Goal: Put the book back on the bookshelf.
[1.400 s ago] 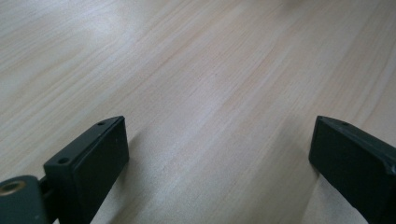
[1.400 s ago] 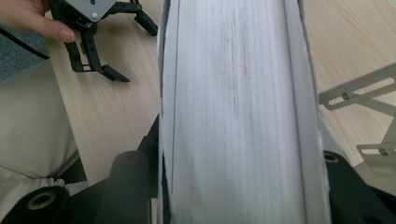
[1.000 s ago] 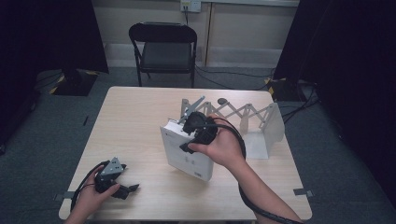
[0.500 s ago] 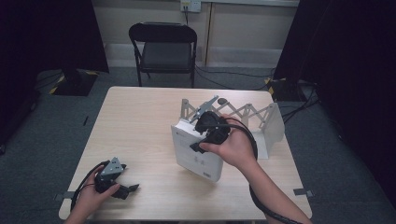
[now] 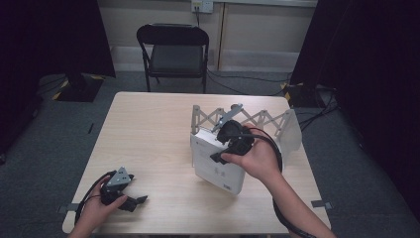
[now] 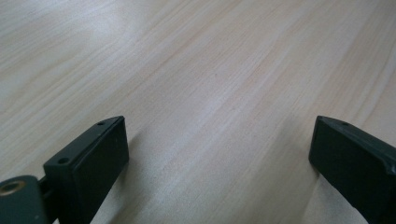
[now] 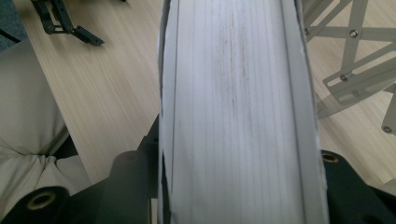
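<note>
My left gripper (image 5: 132,202) idles near the table's (image 5: 148,129) front-left corner, jaws wide apart. My right gripper (image 5: 224,151) clamps a thick white book (image 5: 218,168), tilted against the expanding metal rack (image 5: 257,121). Next, probably stand it upright between the rack's dividers.

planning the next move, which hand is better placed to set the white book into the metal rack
Right: its tongs already clamp the white book beside the metal rack. The left tongs sit open, low on the table, far off.

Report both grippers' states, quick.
Left gripper: open, fingers wide apart over bare table, holding nothing.
Right gripper: shut on the white book, fingers clamped on its covers, beside the metal rack.
</note>
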Motion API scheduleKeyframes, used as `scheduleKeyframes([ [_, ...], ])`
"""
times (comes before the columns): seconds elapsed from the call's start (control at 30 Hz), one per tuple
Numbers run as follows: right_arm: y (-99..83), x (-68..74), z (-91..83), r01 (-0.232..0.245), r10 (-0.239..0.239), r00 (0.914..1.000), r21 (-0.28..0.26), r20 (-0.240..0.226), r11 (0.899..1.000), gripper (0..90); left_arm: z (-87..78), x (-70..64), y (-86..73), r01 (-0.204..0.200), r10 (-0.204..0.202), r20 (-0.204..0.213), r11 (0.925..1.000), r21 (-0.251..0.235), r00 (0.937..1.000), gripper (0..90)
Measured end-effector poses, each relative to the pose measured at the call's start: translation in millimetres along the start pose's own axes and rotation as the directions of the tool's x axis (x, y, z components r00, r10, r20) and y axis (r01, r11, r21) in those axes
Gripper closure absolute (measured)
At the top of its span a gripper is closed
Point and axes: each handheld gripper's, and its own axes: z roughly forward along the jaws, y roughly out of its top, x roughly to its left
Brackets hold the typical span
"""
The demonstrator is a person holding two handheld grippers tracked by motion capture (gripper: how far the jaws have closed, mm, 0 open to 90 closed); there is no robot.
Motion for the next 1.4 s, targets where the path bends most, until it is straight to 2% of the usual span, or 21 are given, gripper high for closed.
scheduleKeyframes([
  [0.87, -34.7, -14.7, -5.6, -0.044, 0.043, 0.9982, 0.016, 0.041, 0.999, 52.3, 0.1, -0.1, 0.0, 0.002, -0.002, 0.0, 1.0, -0.001, 1.0, 4.4],
  [1.07, -46.2, -18.0, -4.9, -0.061, 0.061, 0.9967, 0.006, 0.054, 0.998, 52.3, 0.2, -0.1, -0.1, 0.003, -0.003, 0.001, 1.0, -0.002, 1.0, 4.5],
  [1.4, -62.0, -17.0, 0.5, -0.073, 0.074, 0.9963, -0.015, 0.044, 0.997, 52.4, 0.3, -0.6, 0.0, 0.006, -0.006, -0.001, 1.0, 0.001, 1.0, 4.2],
])
